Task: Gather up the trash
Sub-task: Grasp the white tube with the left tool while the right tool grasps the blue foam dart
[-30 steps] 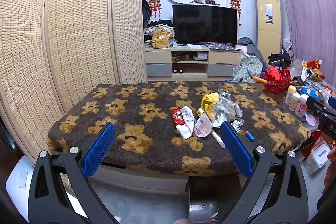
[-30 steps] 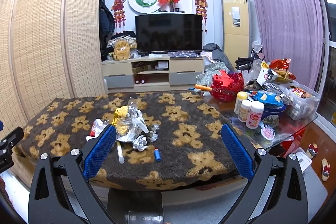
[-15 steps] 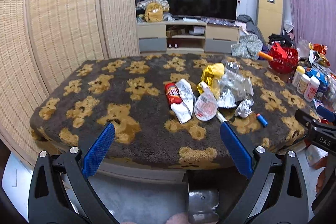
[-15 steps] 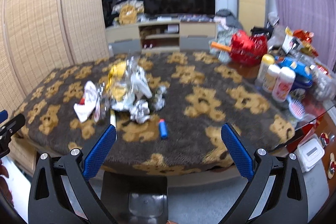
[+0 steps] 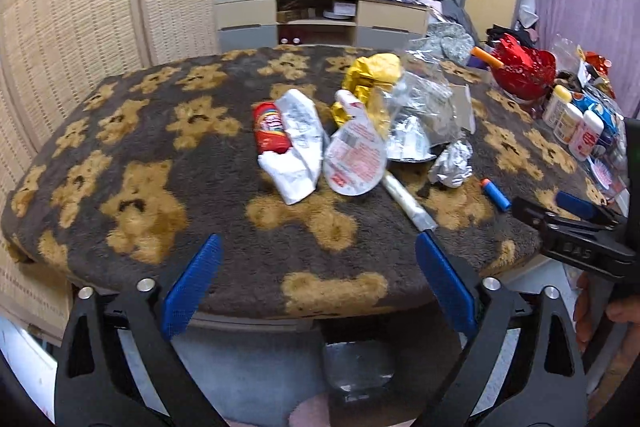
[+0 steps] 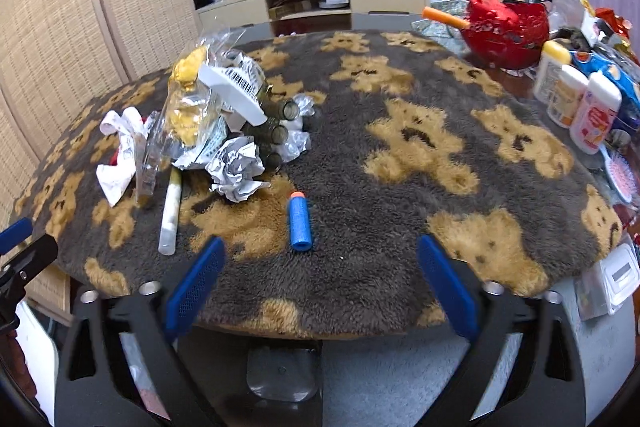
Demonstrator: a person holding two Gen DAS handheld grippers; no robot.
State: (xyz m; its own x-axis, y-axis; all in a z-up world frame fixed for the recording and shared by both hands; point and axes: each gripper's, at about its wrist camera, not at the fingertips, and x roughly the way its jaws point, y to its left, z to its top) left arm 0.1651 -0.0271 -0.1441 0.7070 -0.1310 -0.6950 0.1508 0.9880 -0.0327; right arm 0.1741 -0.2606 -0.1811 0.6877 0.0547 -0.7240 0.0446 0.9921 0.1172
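Note:
A heap of trash lies on a table under a brown bear-patterned cover [image 5: 152, 195]: a red wrapper [image 5: 270, 133], a white wrapper [image 5: 298, 151], a round foil lid [image 5: 354, 163], a yellow bag [image 5: 374, 75], clear plastic [image 5: 424, 107], a crumpled foil ball [image 5: 450, 167] [image 6: 238, 167], a white tube [image 5: 406, 203] [image 6: 170, 215] and a blue foam dart [image 5: 496, 193] [image 6: 299, 221]. My left gripper [image 5: 316, 281] hovers at the near table edge, short of the heap; its jaws are closing with nothing between them. My right gripper [image 6: 320, 277] hangs just before the dart, jaws closing, nothing between them.
A red basket [image 6: 504, 27] and several bottles [image 6: 576, 99] crowd the glass side table at right. A woven screen [image 5: 80, 7] stands left, and a TV unit [image 5: 320, 15] stands behind. The right gripper's tip [image 5: 576, 223] shows at the left wrist view's right edge.
Both grippers have come down and forward toward the table, tilting downward, so the trash now looks larger and closer. Both pairs of jaws have narrowed slightly.

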